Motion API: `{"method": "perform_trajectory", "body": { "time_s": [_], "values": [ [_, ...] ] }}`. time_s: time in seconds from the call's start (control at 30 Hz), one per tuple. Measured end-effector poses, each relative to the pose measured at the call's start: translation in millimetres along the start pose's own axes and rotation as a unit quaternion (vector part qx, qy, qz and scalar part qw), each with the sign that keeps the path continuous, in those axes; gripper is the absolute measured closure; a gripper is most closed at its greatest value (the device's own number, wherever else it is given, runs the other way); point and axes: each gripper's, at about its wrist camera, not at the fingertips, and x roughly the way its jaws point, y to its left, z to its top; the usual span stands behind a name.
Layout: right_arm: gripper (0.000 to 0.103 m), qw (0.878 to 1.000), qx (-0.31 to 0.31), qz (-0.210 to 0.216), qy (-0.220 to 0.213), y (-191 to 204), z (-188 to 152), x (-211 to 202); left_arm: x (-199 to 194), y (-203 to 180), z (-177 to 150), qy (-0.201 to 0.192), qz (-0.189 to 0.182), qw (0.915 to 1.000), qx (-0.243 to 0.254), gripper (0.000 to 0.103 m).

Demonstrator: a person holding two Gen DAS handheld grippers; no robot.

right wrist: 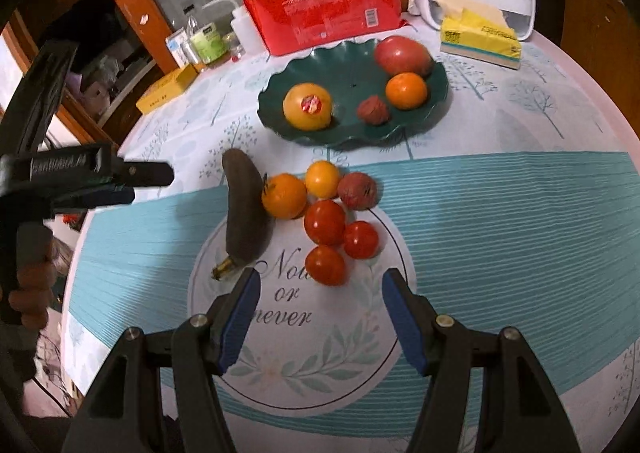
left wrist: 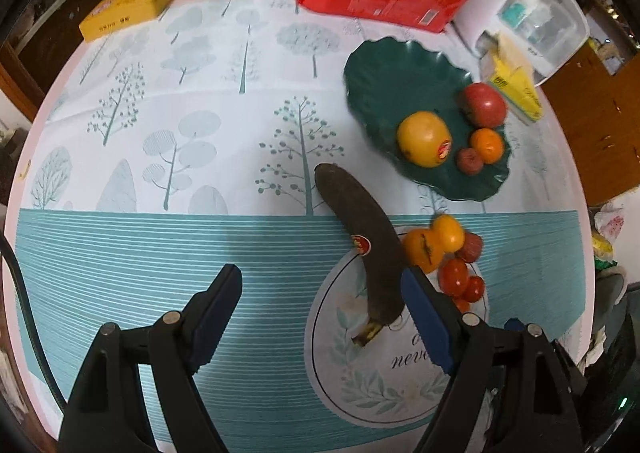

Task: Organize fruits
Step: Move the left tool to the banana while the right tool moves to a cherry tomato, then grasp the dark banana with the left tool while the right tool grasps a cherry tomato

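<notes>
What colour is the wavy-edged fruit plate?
Dark green plate, clearest in the right wrist view.

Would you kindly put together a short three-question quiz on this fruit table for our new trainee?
1. How many fruits lie on the green plate?
2. True or false: the right gripper is shut on the dark banana.
3. Which lies nearest the banana's flank: A) the orange fruit with a stem, B) the tissue pack, C) the yellow box?

Key:
1. Four: a yellow stickered fruit, a red one, an orange one and a small dark red one.
2. False; its jaws stand open, nothing between them.
3. A.
</notes>
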Motion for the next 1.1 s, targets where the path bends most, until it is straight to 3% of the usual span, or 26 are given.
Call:
{"method": "perform_trajectory", "body": {
  "time_s": [0.2, 0.43, 0.8, 1.1],
  "values": [
    [0.041, 0.999, -0.043, -0.006, 0.016, 3, -4, 19, 25, -7, 12, 0.026, 0.003, 0.9994, -0.021, 0.022],
    [0.052, 0.994, -0.102, 0.005, 0.034, 7, -7, 37, 48, -18, 22, 0.040, 0.002, 0.9982, -0.044, 0.022],
    [0.064, 0.986, -0.158, 0.038, 0.017, 1, -4, 48, 75, -35, 34, 0.052, 0.022, 0.9970, -0.054, 0.022],
    [0.070, 0.983, -0.176, 0.054, 0.012, -1, 1, 51, 94, -52, 40, 0.064, 0.052, 0.9955, -0.047, 0.040]
  ]
}}
